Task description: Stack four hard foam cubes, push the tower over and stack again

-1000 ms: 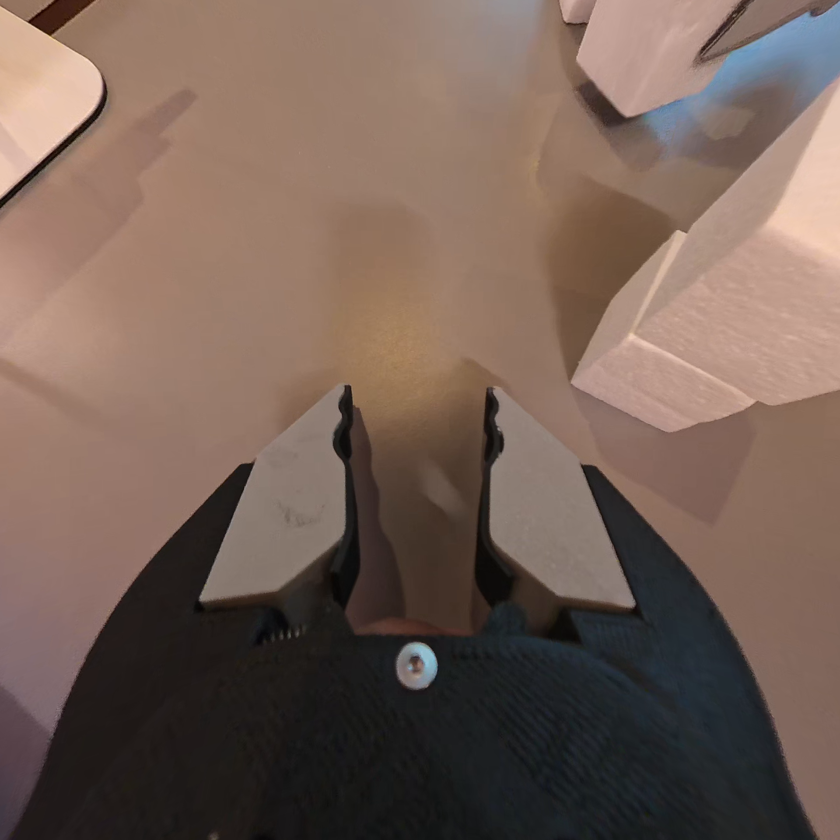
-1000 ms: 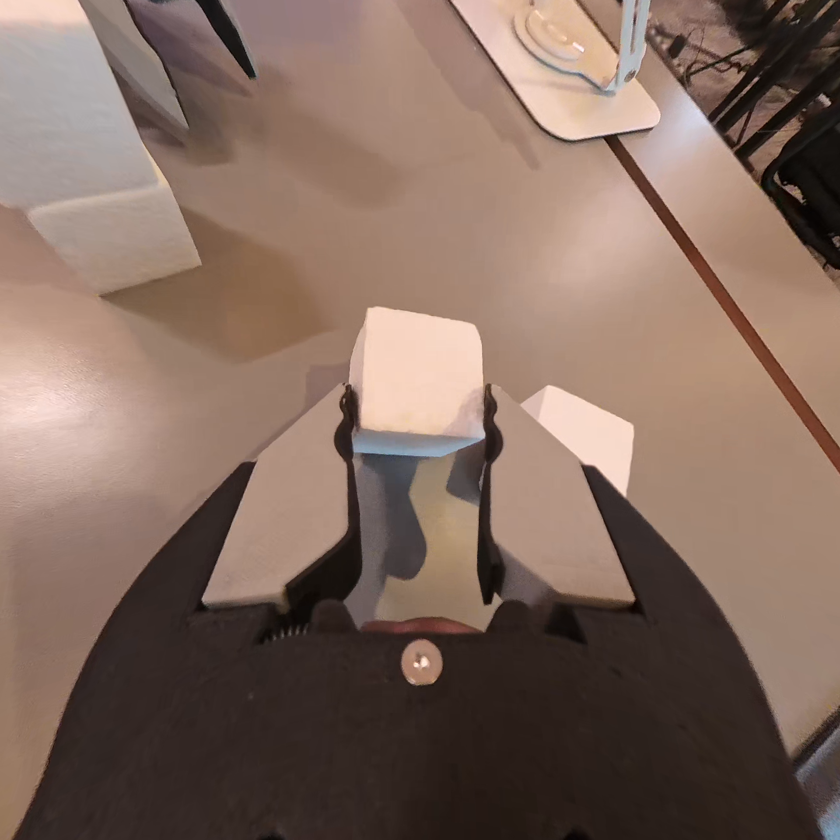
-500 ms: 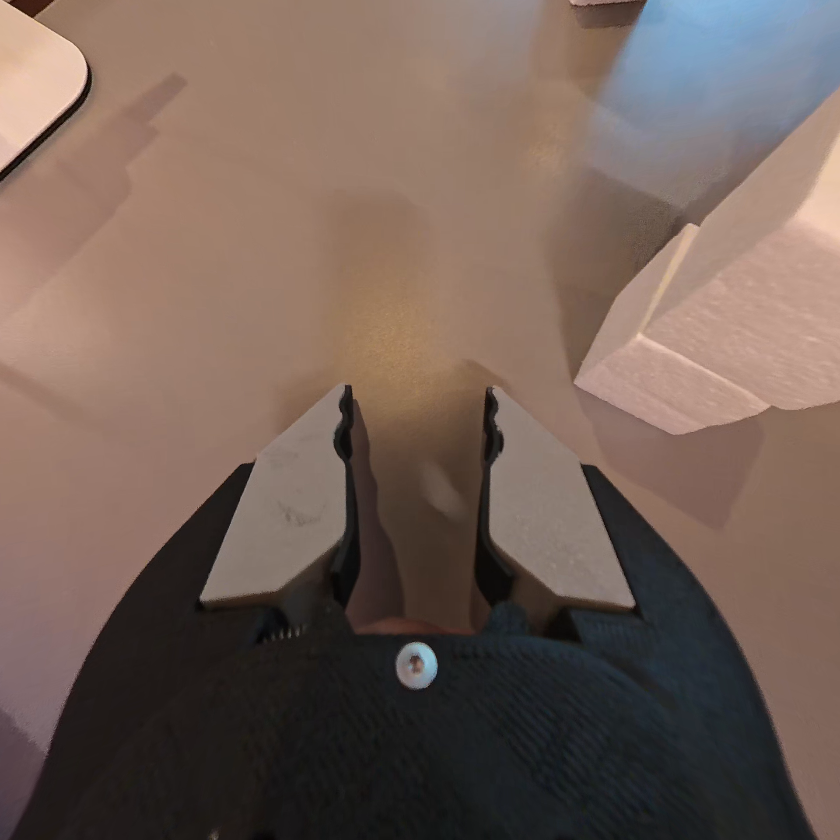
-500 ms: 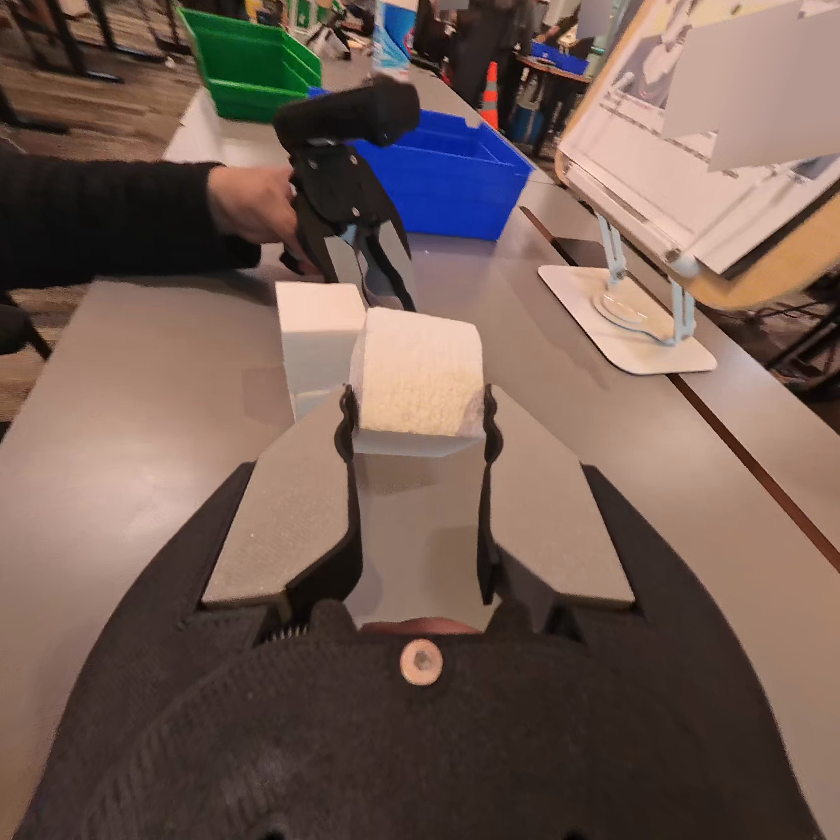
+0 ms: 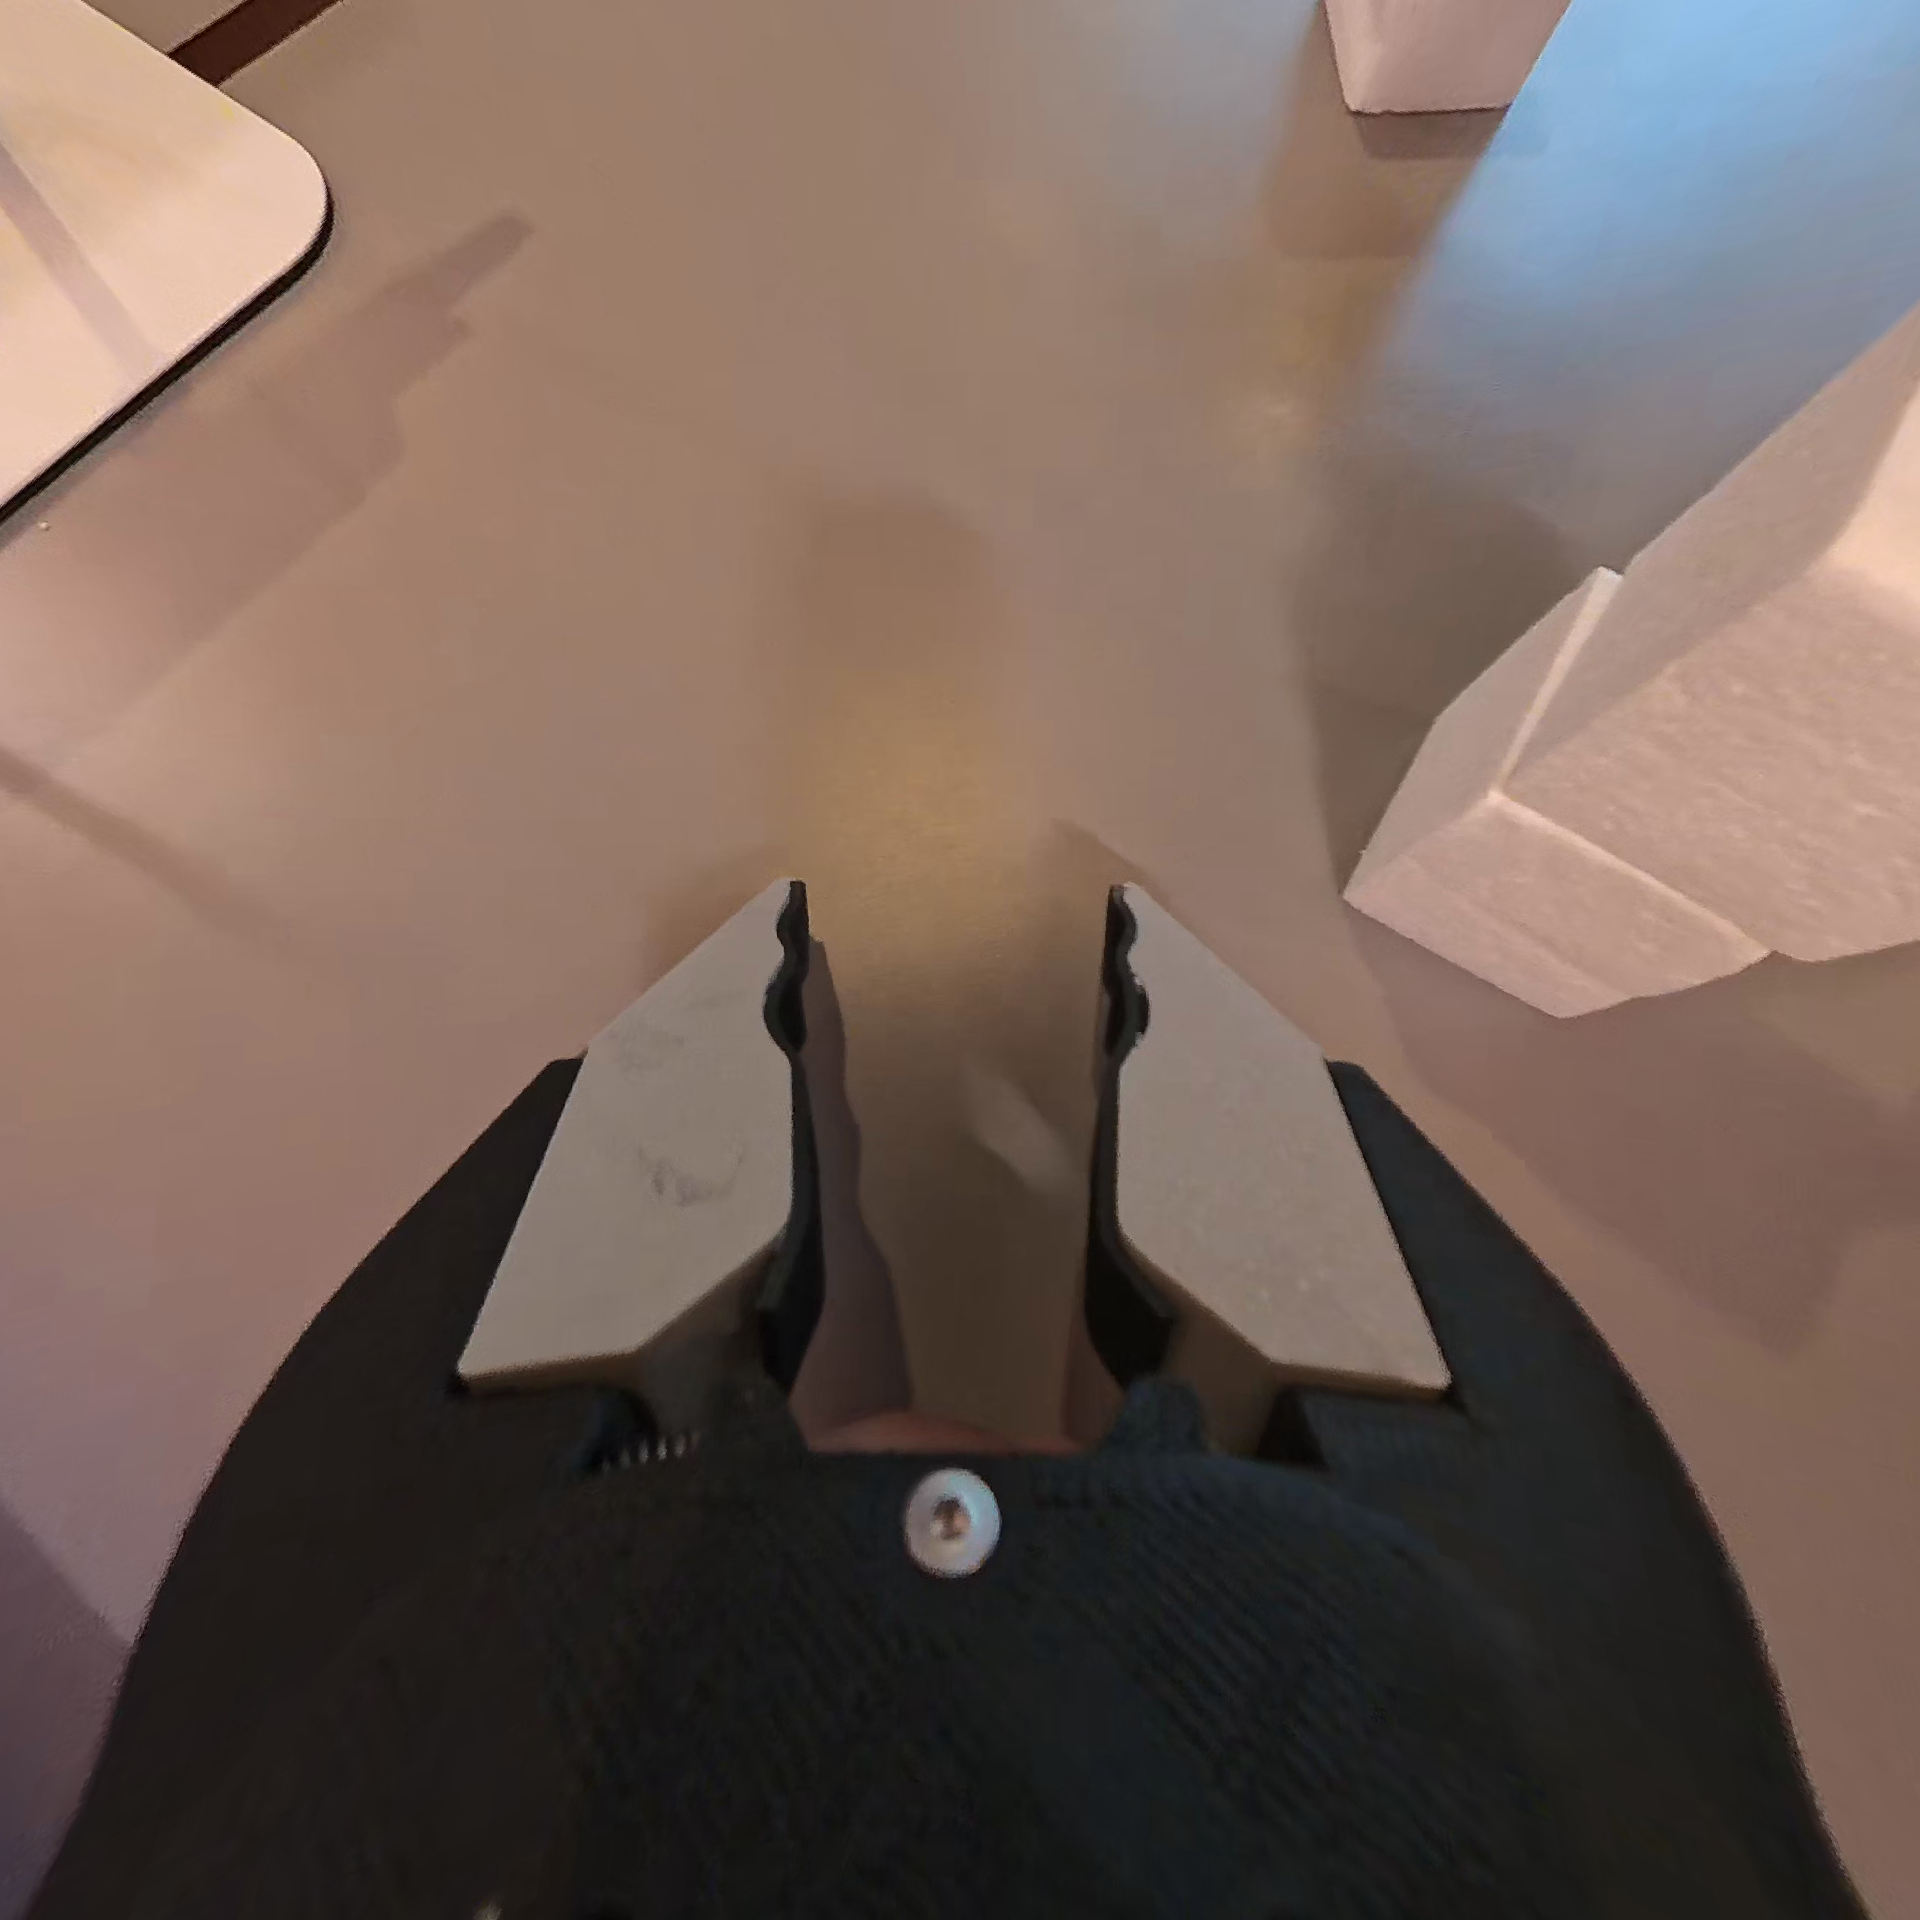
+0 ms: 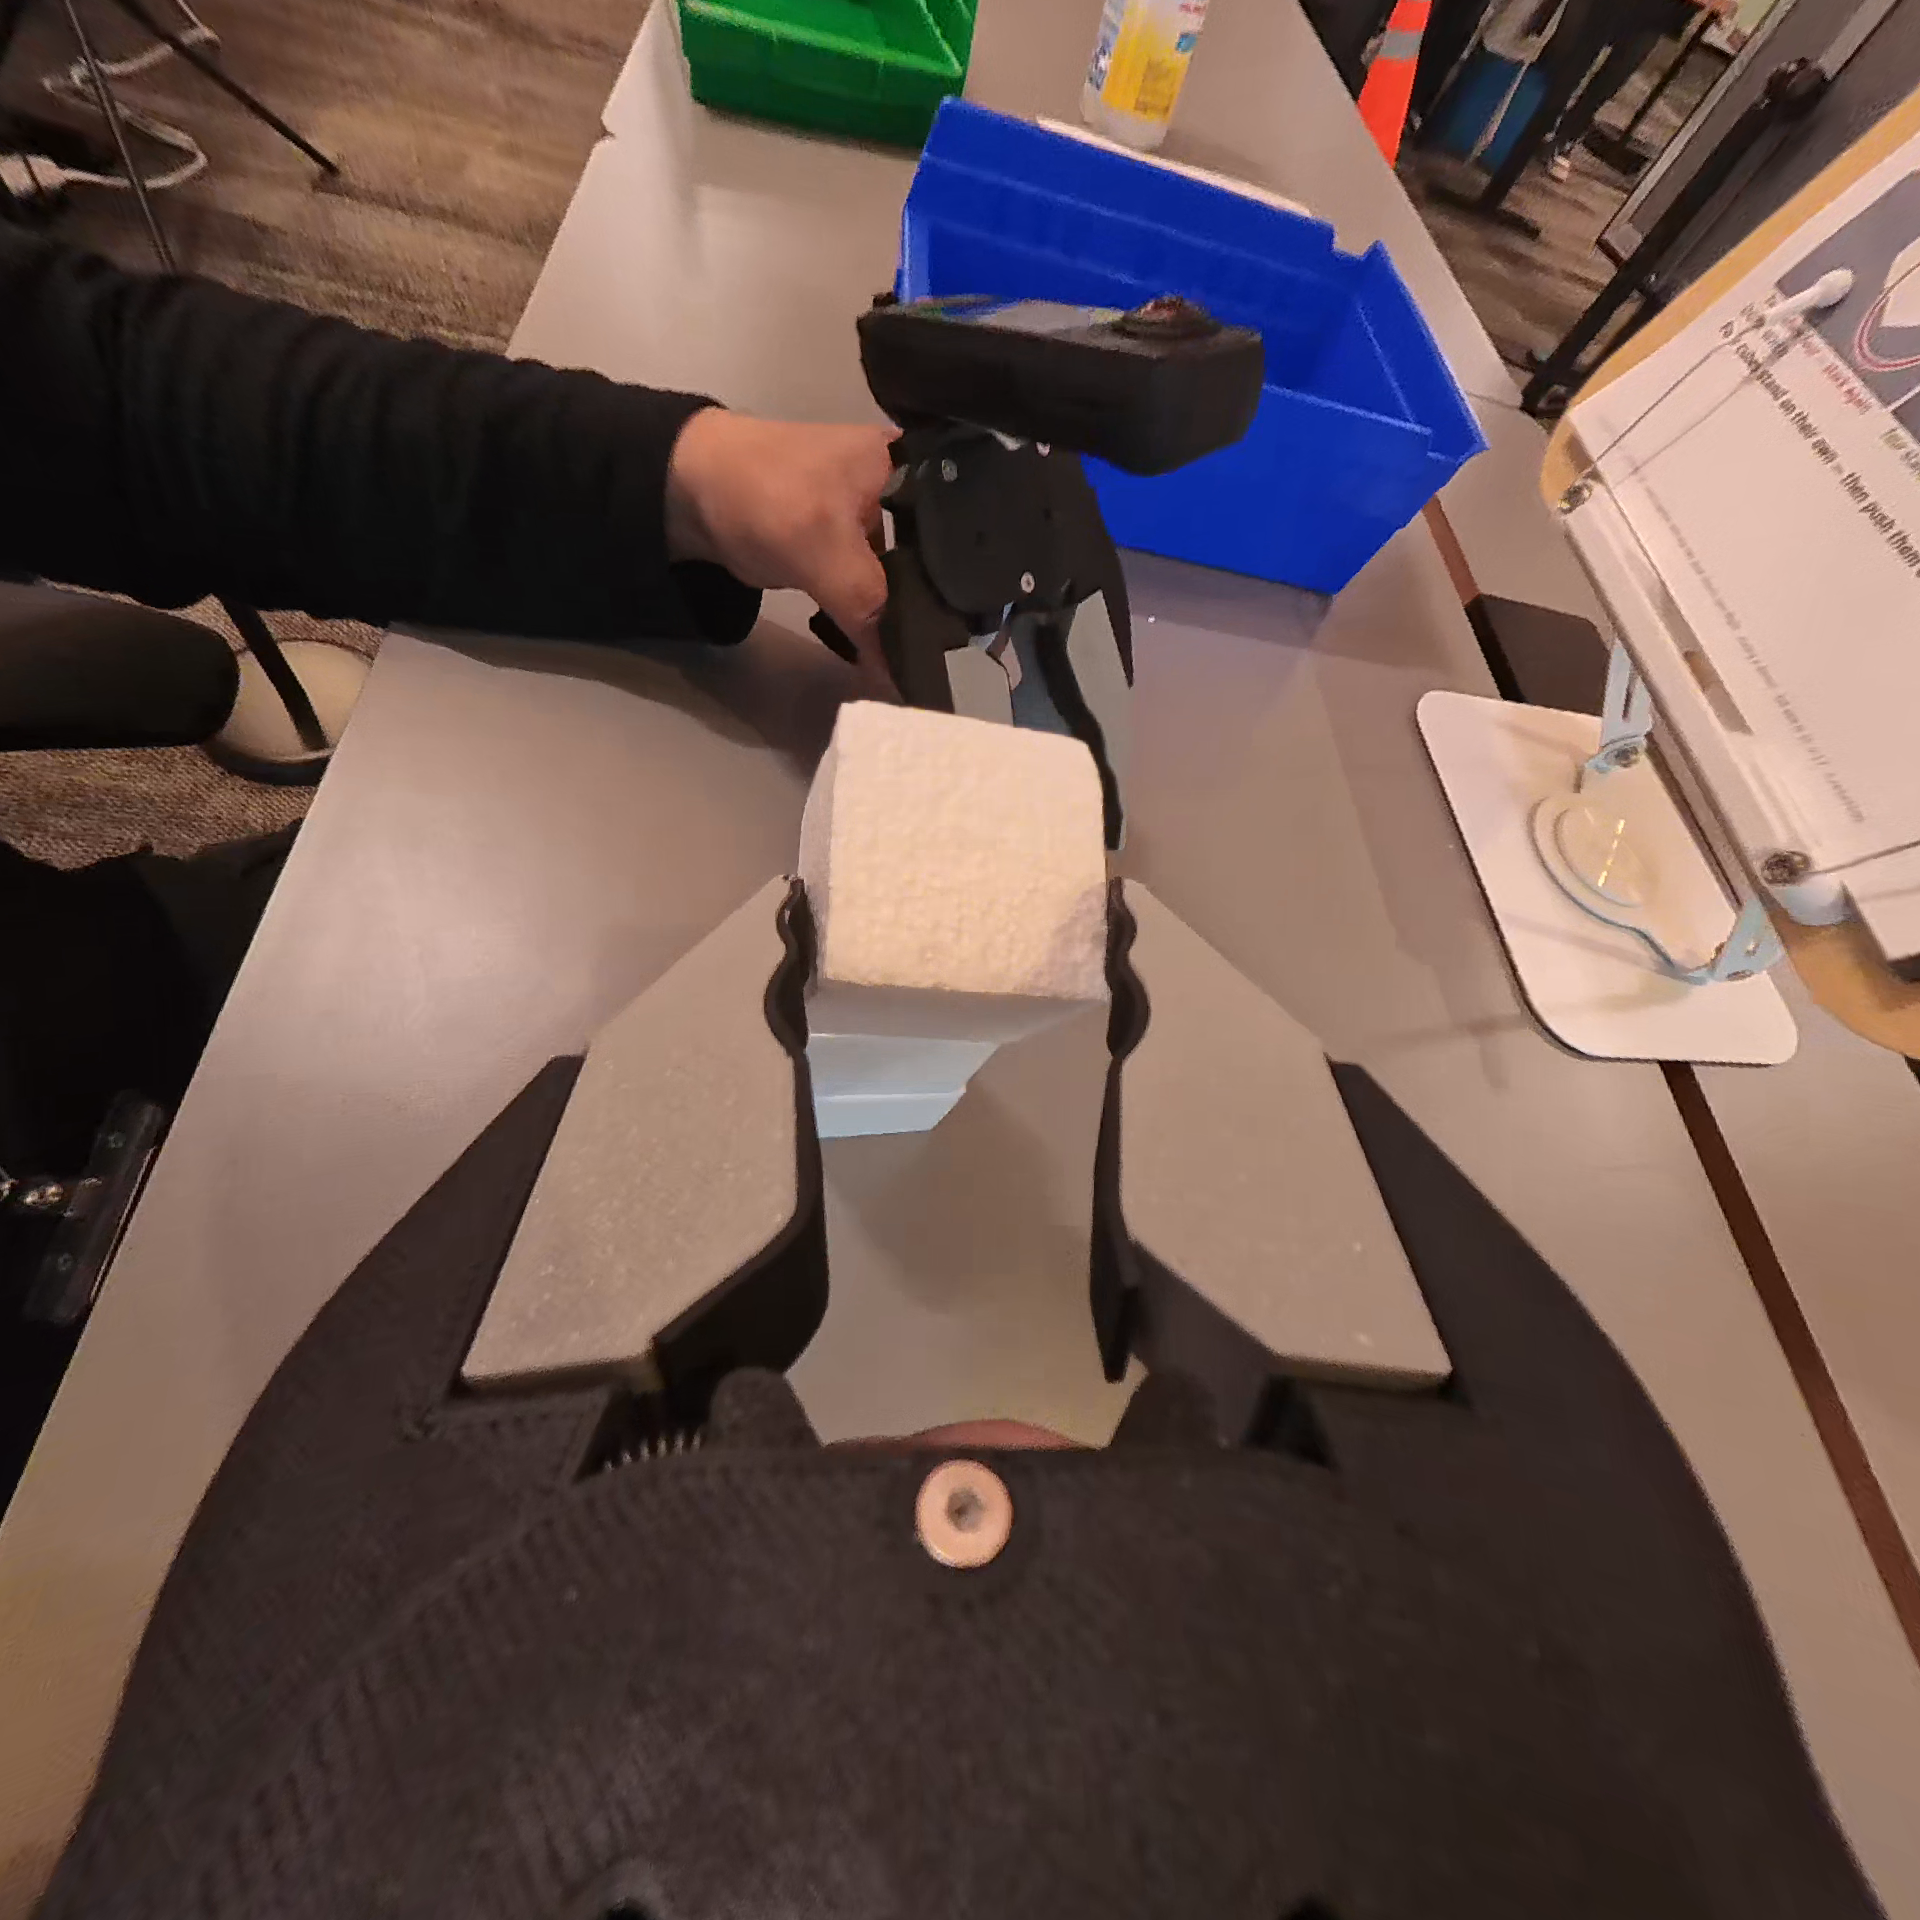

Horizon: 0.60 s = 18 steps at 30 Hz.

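The right tongs [image 6: 956, 940] grip one foam cube [image 6: 961, 862], held above the stack [image 5: 1704, 769]. The left tongs [image 5: 956, 935] hang open and empty beside that stack. Stacking appears unfinished; another cube [image 5: 1423, 52] lies apart from the stack on the surface [image 5: 727, 468].

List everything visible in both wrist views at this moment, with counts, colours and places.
White hard foam cubes: three seen; one held in the right gripper, one right of the left gripper, one at the far table edge.
Blue plastic bin: one, far on the table.
Green plastic bin: one, beyond it.
White-and-yellow bottle: one, beside the bins.
White stand base: one, right side.
Grey table: one.
Left gripper: black, open, empty.
Right gripper: black, shut on a cube.
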Each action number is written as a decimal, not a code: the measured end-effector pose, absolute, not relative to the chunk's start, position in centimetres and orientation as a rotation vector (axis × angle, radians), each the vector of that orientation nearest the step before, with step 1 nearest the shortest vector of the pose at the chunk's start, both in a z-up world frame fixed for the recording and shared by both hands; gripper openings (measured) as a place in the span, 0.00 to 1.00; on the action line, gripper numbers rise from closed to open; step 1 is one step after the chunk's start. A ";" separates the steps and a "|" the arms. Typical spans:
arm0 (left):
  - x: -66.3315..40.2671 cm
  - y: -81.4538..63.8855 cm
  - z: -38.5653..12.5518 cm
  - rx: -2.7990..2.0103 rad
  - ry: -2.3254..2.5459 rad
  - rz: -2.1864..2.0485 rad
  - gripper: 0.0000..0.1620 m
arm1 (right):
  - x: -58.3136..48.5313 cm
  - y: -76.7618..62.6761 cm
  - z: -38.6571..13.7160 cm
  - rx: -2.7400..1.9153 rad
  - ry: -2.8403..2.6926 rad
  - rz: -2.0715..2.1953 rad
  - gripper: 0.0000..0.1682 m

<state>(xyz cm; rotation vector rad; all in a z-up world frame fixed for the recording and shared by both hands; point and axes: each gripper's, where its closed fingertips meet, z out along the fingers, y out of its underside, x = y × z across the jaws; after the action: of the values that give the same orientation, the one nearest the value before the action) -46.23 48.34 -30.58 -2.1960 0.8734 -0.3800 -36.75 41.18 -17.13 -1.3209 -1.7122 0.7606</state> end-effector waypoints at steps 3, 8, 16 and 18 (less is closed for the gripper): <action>-46.1 48.3 -30.3 -2.187 0.873 -0.390 0.34 | -36.9 40.7 -17.4 -1.320 -1.700 0.738 0.33; -46.2 48.4 -29.7 -2.171 0.845 -0.404 0.34 | -36.8 40.8 -17.1 -1.295 -1.686 0.683 0.33; -46.0 48.5 -29.8 -2.174 0.833 -0.420 0.34 | -37.4 40.5 -17.7 -1.241 -1.738 0.634 0.33; -45.9 48.4 -30.0 -2.179 0.846 -0.414 0.34 | -37.6 40.6 -17.9 -1.241 -1.759 0.635 0.33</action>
<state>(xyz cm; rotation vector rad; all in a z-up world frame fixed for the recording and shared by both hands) -45.91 48.44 -30.04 -2.1787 0.8456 -0.4142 -37.61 40.55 -17.95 -1.2412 -1.7588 0.6349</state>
